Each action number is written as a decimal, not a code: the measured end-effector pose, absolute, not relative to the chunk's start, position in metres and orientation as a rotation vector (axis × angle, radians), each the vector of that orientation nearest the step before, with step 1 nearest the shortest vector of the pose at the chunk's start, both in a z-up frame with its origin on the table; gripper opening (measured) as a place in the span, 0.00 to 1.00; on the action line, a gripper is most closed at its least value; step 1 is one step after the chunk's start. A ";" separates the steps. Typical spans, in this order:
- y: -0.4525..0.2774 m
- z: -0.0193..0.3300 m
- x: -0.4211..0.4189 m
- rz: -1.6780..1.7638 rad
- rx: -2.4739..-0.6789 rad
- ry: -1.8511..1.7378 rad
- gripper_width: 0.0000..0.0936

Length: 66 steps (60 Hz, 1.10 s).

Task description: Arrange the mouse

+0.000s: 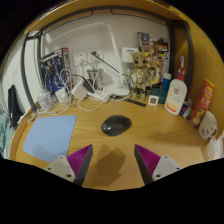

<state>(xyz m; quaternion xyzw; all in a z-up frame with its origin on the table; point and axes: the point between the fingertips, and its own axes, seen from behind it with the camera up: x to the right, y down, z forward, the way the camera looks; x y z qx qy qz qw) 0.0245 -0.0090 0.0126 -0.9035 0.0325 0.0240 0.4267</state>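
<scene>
gripper spread wide, holding nothing, low in frame. mouse at frame centre on wooden table, straight ahead beyond the fingertips, not between them. long axis roughly crosswise to fingers. blue mat lower left, well apart from mouse.

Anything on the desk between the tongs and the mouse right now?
Nothing visible. The open tongs face the dark oval computer mouse across bare wooden desk. The light blue rectangular mat lies off to the side.
</scene>
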 end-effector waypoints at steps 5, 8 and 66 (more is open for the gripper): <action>0.017 0.006 0.020 0.053 -2.268 0.094 0.90; 0.031 0.001 0.017 0.054 -2.281 0.098 0.89; 0.145 -0.014 -0.017 0.114 -2.285 -0.153 0.48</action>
